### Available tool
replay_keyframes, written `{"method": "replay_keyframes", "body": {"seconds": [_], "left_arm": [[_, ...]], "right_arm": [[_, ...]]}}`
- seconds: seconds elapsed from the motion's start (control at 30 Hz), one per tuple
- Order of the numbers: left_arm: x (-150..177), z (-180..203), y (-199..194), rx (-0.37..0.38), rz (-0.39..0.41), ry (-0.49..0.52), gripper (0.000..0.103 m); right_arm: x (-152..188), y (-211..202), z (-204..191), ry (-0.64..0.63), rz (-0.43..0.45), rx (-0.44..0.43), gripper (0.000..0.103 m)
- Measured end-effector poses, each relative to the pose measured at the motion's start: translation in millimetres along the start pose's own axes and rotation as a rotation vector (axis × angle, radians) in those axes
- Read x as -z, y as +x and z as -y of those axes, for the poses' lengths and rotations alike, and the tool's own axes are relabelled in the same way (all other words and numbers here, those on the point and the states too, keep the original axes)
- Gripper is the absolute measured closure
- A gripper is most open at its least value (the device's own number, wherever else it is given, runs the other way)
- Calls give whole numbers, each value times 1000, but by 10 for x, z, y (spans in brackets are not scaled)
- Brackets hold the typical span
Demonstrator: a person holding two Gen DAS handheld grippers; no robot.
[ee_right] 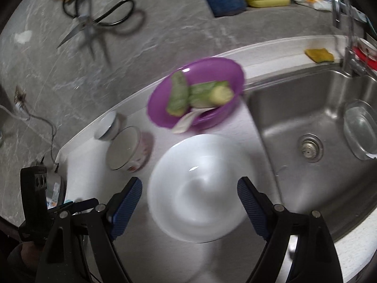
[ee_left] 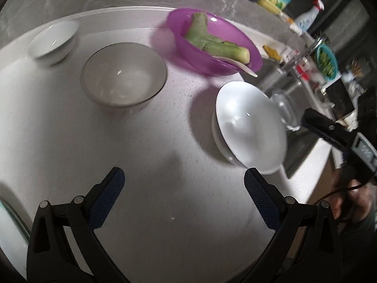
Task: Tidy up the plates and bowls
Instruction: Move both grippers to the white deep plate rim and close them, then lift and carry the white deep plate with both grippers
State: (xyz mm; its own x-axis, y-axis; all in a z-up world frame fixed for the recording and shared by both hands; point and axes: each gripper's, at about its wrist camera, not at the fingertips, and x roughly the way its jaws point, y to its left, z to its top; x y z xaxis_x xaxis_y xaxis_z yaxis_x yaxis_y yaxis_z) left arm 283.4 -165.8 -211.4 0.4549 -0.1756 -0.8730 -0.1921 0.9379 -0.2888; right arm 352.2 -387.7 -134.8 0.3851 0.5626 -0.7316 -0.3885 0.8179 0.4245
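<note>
the white bowl [ee_right: 198,188] is framed just ahead of the right gripper [ee_right: 189,202], beside the sink [ee_right: 306,108] — jaws spread, nothing held, seemingly lined up for its rim; the left gripper [ee_left: 183,195] gapes empty too.

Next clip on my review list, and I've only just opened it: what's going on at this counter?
A person holds a gripper in each hand over a white counter beside a sink. Both the left gripper and the right gripper are open and empty. The right one frames the big white bowl. A purple bowl of vegetable pieces, a patterned bowl and a small white bowl sit untouched; nothing is stacked yet.
</note>
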Motion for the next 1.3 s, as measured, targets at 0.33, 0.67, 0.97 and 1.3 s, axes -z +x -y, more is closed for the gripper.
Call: {"method": "replay_keyframes", "body": {"seconds": [0.33, 0.67, 0.97, 1.3], "left_arm": [[-388, 182, 751, -71, -94, 14, 2], [-463, 286, 1077, -66, -132, 24, 27], [-622, 408, 1252, -3, -137, 45, 83], [-547, 424, 1238, 40, -167, -4, 93]], "right_arm": [[-65, 448, 531, 84, -150, 49, 19], [-1, 815, 598, 69, -248, 15, 35], [-44, 933, 677, 89, -299, -37, 68], [28, 971, 643, 85, -392, -54, 89]]}}
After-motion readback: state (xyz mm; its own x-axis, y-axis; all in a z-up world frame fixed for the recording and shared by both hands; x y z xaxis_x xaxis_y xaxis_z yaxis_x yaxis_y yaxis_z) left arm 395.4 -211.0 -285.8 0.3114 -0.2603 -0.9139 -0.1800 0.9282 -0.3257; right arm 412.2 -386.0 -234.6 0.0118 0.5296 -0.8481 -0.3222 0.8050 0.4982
